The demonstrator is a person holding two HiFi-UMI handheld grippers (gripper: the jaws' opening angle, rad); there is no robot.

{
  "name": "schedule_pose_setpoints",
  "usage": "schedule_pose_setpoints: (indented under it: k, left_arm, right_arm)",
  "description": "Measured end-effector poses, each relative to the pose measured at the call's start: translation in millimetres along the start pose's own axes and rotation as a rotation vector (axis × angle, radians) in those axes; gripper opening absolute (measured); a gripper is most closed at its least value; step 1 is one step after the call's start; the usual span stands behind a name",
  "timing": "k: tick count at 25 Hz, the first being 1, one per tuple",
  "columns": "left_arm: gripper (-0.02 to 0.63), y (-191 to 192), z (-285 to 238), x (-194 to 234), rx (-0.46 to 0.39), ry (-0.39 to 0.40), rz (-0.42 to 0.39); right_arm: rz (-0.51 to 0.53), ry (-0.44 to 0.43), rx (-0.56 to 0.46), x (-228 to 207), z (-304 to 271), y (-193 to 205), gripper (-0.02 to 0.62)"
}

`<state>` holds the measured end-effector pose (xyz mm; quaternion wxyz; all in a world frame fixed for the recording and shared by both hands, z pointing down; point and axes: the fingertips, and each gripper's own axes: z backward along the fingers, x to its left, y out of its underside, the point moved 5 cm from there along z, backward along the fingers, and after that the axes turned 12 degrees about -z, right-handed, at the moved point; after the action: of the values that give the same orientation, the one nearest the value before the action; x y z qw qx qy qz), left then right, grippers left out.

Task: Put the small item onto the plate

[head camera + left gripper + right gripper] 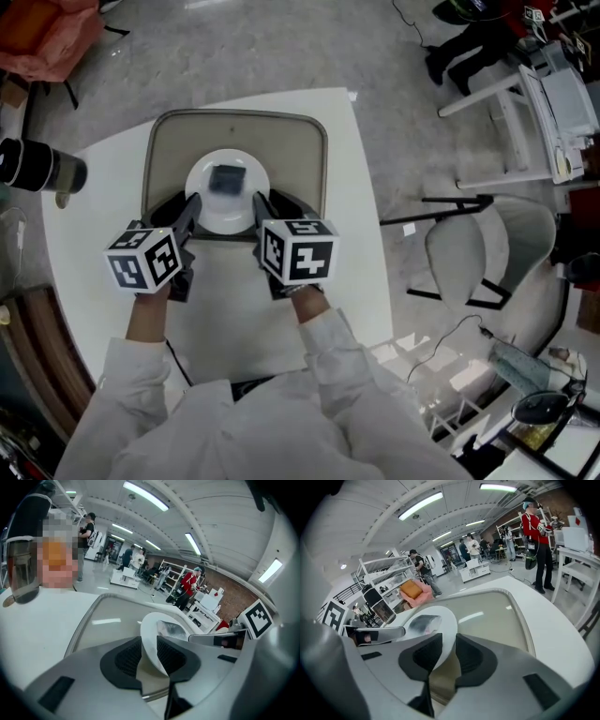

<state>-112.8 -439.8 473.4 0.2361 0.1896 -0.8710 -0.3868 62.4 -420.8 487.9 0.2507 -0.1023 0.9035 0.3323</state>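
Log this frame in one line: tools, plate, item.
left tool: shut on plate rim | right tool: shut on plate rim | small item: on plate | plate: over tray

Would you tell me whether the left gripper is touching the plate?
Touching. The left gripper view shows the left gripper with its jaws closed on the rim of the plate, no gap on either side.

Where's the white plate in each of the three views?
Head view: plate up and left of centre, on the tray.
Left gripper view: plate low centre, its rim clamped between the left tool's jaws.
Right gripper view: plate just left of centre, its rim clamped between the right tool's jaws.
Shared landmark: the tray under the plate, visible in all three views.
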Motion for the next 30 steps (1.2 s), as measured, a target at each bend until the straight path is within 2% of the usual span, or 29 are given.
schedule_pose_setpoints:
  k: [5,9,13,19,25,30]
  left_arm:
    - [0.104,-7.4,-11.0,-4.7,-0.033,-0.008,-0.023]
    - [0.105,-4.3,-18.8,-2.9,0.0,-0.057,-0.124]
    - [0.106,-1.8,-24.1,-1.6,0.02,-0.094,-0.188]
    - [0.107,0.9,-29.3,-2.4,0.049,-0.118,-0.239]
    - [0.11,2.5,-33.1,-4.5,0.078,-0.165,-0.277]
    - [0.113,2.1,-34.8,-7.1,0.103,-0.218,-0.366]
  right_arm:
    - [-0.022,0.014,-0.01,-9.4,-7.3,-9.1,0.091]
    - [-0.018,0.03,-0.012,-10.4,-13.5,-11.1,0.091]
    - [0.024,0.046,-0.012,-10.2,-18.1,-13.8,0.091]
    - [0.131,0.105,-0.001,-9.7,-24.5,-12.4,0.091]
    - [0.173,0.129,-0.006,-8.2,-25.5,-12.6,0.092]
    - [0.232,0.139,0.028,-2.4,-25.0,-13.2,0.098]
